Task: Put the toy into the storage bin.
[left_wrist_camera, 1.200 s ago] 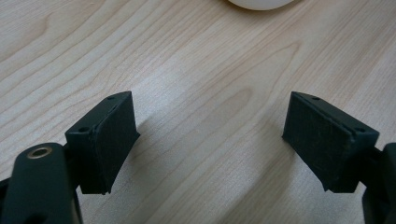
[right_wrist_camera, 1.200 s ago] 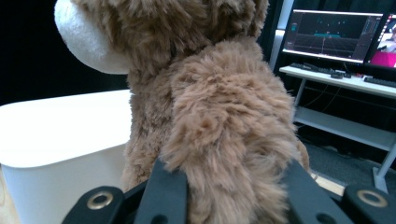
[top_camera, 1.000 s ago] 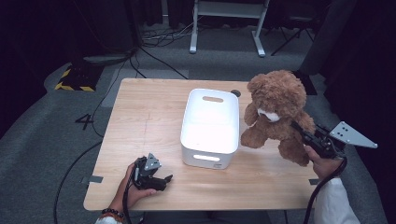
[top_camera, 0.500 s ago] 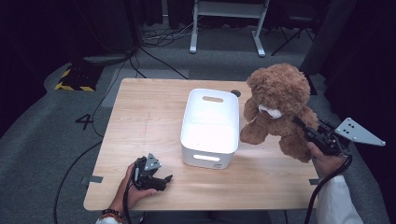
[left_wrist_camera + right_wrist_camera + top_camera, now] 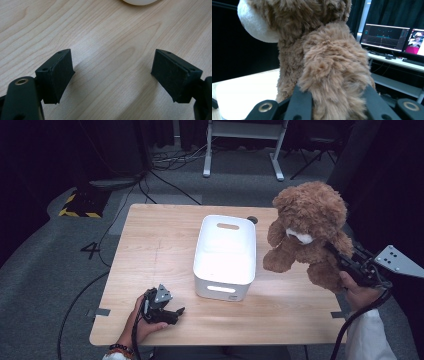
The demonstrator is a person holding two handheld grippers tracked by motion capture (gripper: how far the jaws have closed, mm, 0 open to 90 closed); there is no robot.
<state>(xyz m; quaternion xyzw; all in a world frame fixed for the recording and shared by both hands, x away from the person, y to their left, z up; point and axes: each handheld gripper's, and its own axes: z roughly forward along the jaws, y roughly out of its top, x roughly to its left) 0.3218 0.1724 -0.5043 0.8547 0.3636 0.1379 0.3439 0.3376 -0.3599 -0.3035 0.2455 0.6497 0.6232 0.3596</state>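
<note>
A brown teddy bear (image 5: 307, 227) with a white snout hangs upright in the air over the table's right side, just right of a white bin (image 5: 226, 255). My right gripper (image 5: 336, 255) is shut on the bear's side; in the right gripper view the bear's fur (image 5: 332, 72) bulges between the two black jaws. My left gripper (image 5: 172, 312) rests on the table near the front left, jaws open with bare wood between its pads (image 5: 58, 75). The bin's rounded corner (image 5: 140, 2) shows at the top of the left gripper view.
The wooden table (image 5: 155, 245) has bare room left of the bin. A small dark round thing (image 5: 252, 219) lies behind the bin. Monitors (image 5: 387, 36) stand on a desk beyond the bear. Cables (image 5: 165, 160) and a metal stand (image 5: 245, 142) are on the floor behind.
The right gripper has lifted the bear higher and carried it slightly leftward toward the bin. The left gripper has stayed in place.
</note>
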